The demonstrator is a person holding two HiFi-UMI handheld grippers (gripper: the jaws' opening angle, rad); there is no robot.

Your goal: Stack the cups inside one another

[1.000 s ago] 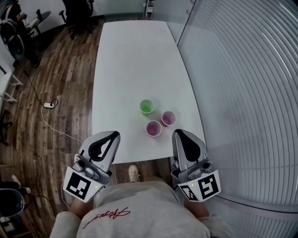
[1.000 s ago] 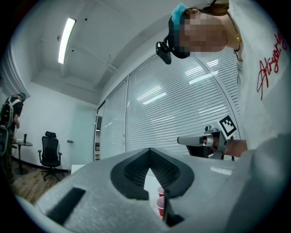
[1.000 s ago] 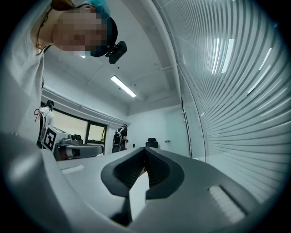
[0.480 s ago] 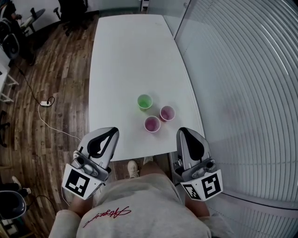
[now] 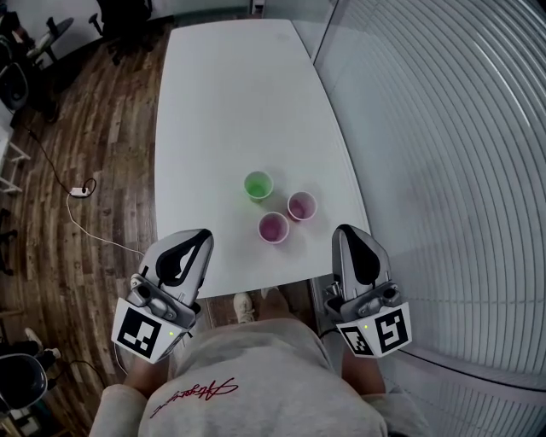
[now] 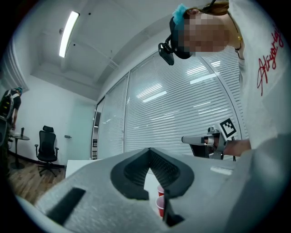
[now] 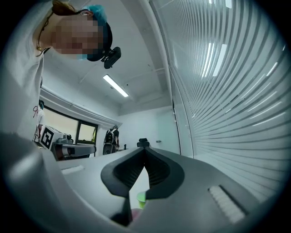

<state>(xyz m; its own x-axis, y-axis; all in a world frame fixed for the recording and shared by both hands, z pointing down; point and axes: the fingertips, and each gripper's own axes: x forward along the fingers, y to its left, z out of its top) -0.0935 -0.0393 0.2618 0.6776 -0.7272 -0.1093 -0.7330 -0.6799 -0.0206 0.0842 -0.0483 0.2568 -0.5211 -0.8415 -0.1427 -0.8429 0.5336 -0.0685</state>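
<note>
Three cups stand upright and apart near the near end of the white table (image 5: 222,102): a green cup (image 5: 258,185), a pink cup (image 5: 301,206) to its right and another pink cup (image 5: 273,228) nearest me. My left gripper (image 5: 203,233) hovers at the table's near left corner, shut and empty. My right gripper (image 5: 348,230) is off the table's right edge, also shut and empty. In the left gripper view, two red-looking cups (image 6: 160,207) show below the closed left gripper (image 6: 149,150). The right gripper view shows the green cup (image 7: 142,199) under the closed right gripper (image 7: 144,149).
A glass wall with blinds (image 5: 444,171) runs close along the table's right side. Wooden floor lies to the left, with a cable and power strip (image 5: 81,189). Office chairs (image 5: 119,21) stand beyond the table's far end. My shoe (image 5: 245,307) shows under the near edge.
The right gripper has drifted to the right, away from the cups and past the table's edge. The left gripper has barely shifted. Both stay shut and the cups have not moved.
</note>
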